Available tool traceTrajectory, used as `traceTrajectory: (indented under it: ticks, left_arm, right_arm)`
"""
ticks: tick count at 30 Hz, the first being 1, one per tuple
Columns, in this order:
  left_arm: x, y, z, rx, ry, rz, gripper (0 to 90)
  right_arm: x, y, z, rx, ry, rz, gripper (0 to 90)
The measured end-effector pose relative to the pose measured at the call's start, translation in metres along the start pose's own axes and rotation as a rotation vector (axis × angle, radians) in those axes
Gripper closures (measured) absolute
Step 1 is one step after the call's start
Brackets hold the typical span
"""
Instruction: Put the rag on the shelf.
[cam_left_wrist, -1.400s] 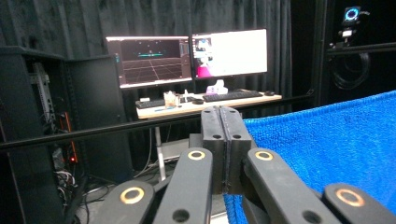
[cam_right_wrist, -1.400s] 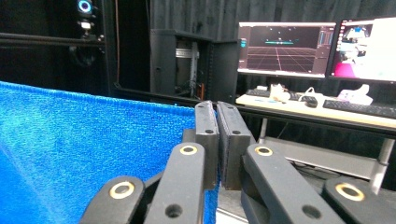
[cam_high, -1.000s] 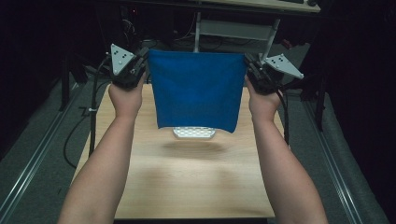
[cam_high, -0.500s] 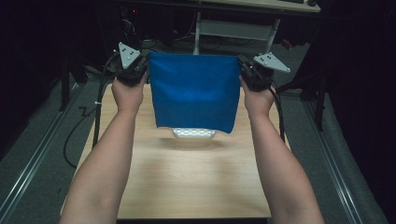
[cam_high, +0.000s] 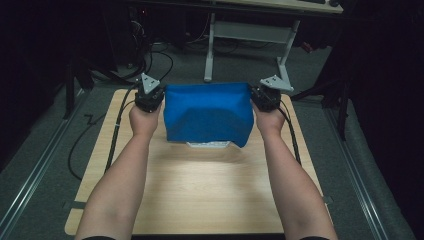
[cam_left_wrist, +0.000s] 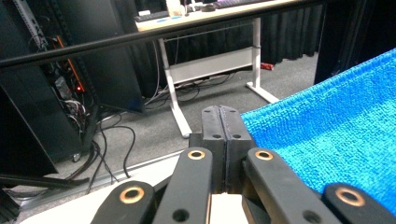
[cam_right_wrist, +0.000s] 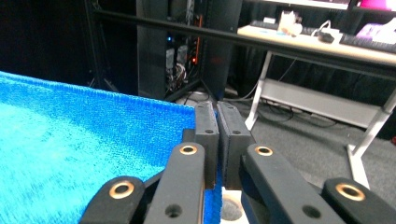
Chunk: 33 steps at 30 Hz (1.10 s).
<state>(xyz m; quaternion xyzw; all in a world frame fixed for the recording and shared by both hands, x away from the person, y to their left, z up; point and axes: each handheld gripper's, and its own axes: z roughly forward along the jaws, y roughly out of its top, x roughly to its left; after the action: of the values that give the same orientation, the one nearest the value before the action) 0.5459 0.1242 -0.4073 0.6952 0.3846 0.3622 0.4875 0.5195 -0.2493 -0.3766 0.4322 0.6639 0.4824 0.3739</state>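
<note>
A blue towel hangs stretched between my two grippers above the far part of the wooden table. Its lower part rests on the table and bends forward. My left gripper is shut on the towel's upper left corner; in the left gripper view the jaws are pressed together with the blue cloth running off to their right. My right gripper is shut on the upper right corner, its jaws together with the cloth to their left. A white perforated object peeks from under the towel's lower edge.
Beyond the table stands a desk on white legs, with cables on the grey floor. A dark equipment rack stands at the far left. Metal rails run along both sides of the table.
Both hands have come down and toward the person with the towel held taut. The towel's lower part now lies on the table and bends, covering more of the white object.
</note>
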Motion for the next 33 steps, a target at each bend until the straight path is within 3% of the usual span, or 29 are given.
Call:
traceTrajectory:
  ticks: [3,18,33]
  left_arm:
    - [-0.003,-0.011,0.001,0.015,-0.014,-0.002,90.0]
    - [-0.015,-0.048,-0.01,0.074,-0.021,-0.04,90.0]
    - [-0.023,-0.082,-0.007,0.149,-0.059,-0.073,90.0]
  right_arm:
    - [-0.001,-0.016,0.002,0.019,0.012,0.013,88.5]
    - [0.007,-0.061,-0.001,0.081,0.028,0.038,88.4]
    - [0.01,-0.083,-0.002,0.116,0.049,0.068,88.3]
